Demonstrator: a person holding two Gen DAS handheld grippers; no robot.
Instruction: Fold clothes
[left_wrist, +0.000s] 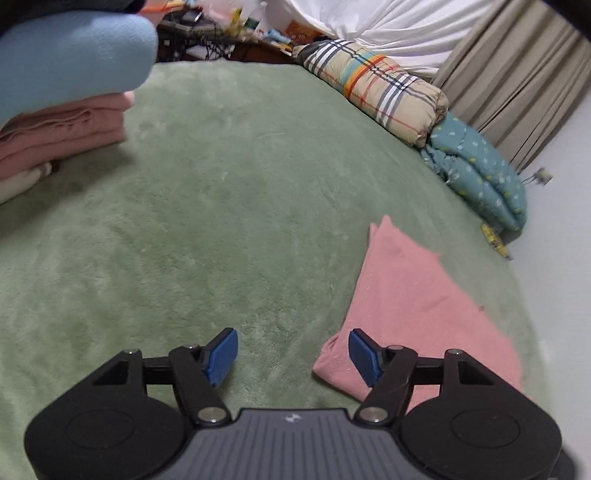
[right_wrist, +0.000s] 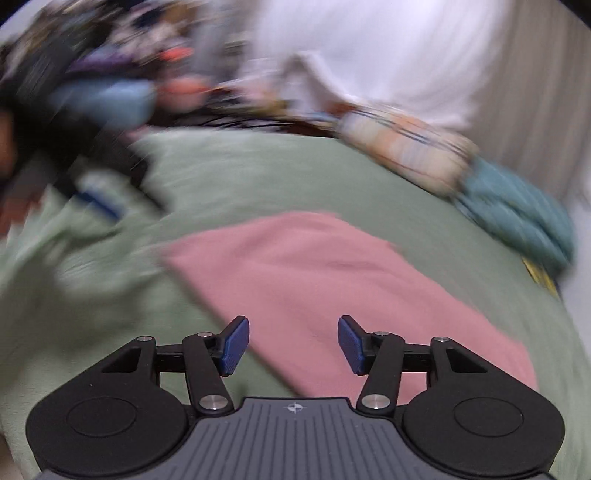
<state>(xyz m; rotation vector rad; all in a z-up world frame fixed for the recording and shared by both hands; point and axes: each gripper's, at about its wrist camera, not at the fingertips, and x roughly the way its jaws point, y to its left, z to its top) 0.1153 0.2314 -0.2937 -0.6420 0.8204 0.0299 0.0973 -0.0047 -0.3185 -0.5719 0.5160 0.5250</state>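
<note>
The left gripper (left_wrist: 293, 356) stands with its blue pads (left_wrist: 221, 356) well apart and nothing between them; only green blanket (left_wrist: 221, 192) shows in the gap. Just to the right of its right pad lies the pink folded cloth (left_wrist: 417, 295), flat on the blanket, its near rounded end beside that pad and partly under the gripper's right arm. The cloth's long axis runs away from the gripper and slightly rightward, ending in a pointed corner at the far end. Farther off to the left sits a stack of folded clothes (left_wrist: 62, 133), pink layers under a light blue one. Beyond the cloth, along the far right edge of the blanket, lie a plaid quilt roll (left_wrist: 388, 92) and a teal patterned quilt (left_wrist: 476, 173), with striped curtains (left_wrist: 517, 74) behind. The right gripper (right_wrist: 293, 345) also has its pads (right_wrist: 236, 345) parted and grips nothing; it hovers above the same pink folded cloth (right_wrist: 314, 280), which fills the gap between the pads and spreads ahead. In this view the cloth's long axis slants from far left to near right. The right wrist picture is heavily blurred, so the dark shape at far left may be the other gripper (right_wrist: 85, 162), though that cannot be told for sure.
</note>
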